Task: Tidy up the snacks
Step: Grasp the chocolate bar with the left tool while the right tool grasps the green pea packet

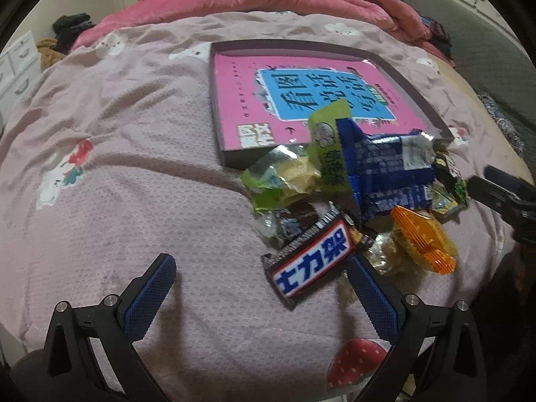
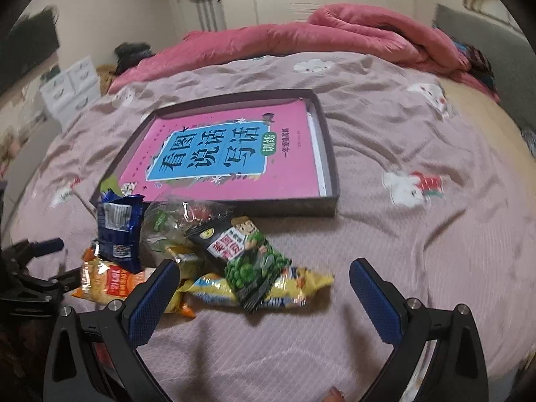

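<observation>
**Left wrist view: both claws spread wide beside the snack pile, nothing held**

In the left wrist view the left gripper [image 1: 261, 281] hovers low over the pink bedsheet [image 1: 117, 167] with its blue-padded fingers [image 1: 150, 298] far apart and nothing between them. The chocolate bar [image 1: 311, 261] lies just beyond, close to the right finger. Behind it the snack pile spreads to the right: a dark blue packet [image 1: 385, 167] standing tilted, a green wrapper [image 1: 284, 174] to its left, and an orange packet [image 1: 422, 241] at the near right. The shallow dark tray [image 1: 216, 107] sits on the far side of the pile, touching it, with a pink book [image 1: 234, 100] lying flat inside.

In the right wrist view the right gripper [image 2: 263, 281] is likewise wide open and empty. A green pea packet [image 2: 248, 254] lies on a yellow packet [image 2: 294, 284] between its fingers, further out. A rumpled red quilt [image 2: 335, 40] lies across the far end of the bed.
</observation>
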